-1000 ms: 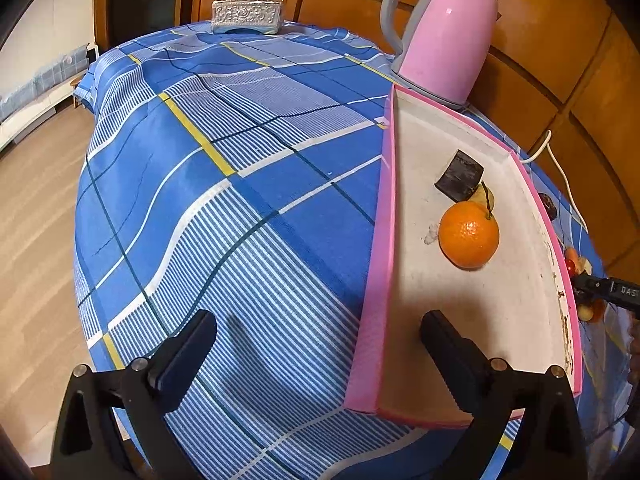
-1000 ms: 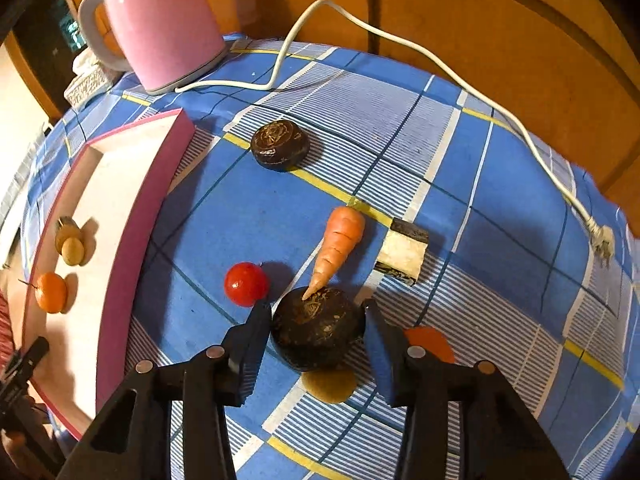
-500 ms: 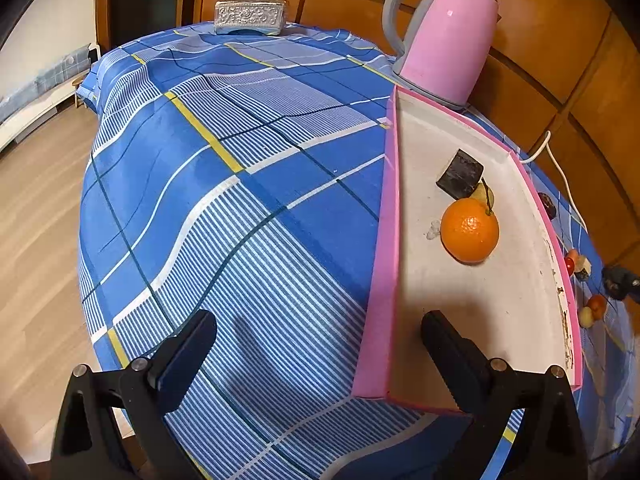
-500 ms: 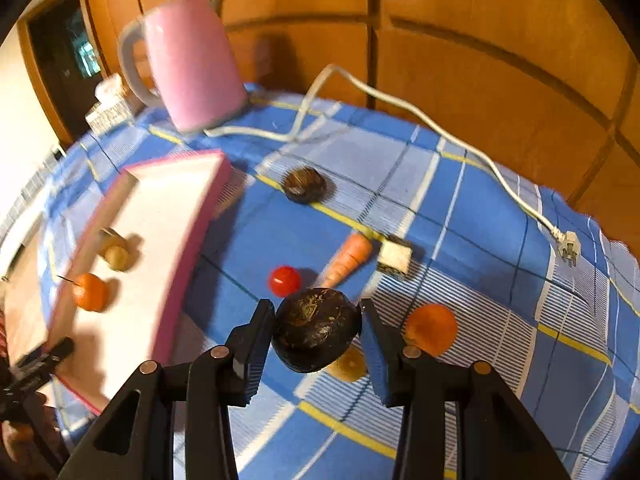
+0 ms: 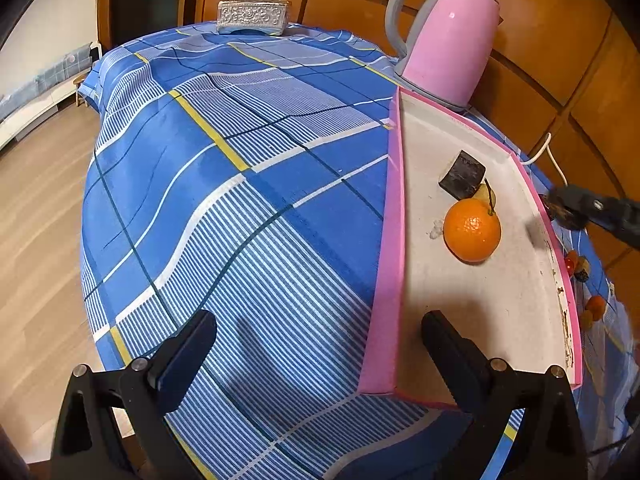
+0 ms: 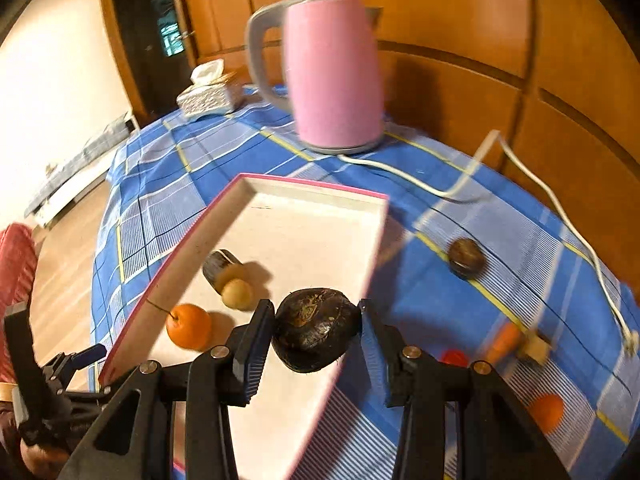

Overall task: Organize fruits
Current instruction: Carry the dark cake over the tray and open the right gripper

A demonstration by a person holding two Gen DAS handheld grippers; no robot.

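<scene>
Pink-rimmed white tray (image 6: 304, 236) holding a stemmed orange tangerine (image 6: 189, 326), pale round fruit (image 6: 237, 294) and dark block (image 6: 216, 266), right gripper (image 6: 318, 330) fingers clamping a dark round fruit (image 6: 316, 328) over the tray's right edge, left gripper (image 5: 320, 344) fingers wide, empty, straddling its near-left rim, blue plaid worktop (image 5: 240, 200) bare leftward.

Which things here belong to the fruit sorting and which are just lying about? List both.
Job: tray; dark fruit in right gripper; orange; pale fruit; second dark fruit; orange on cloth; tomato.
Lying about: kettle; cord; tissue box; carrot.
</scene>
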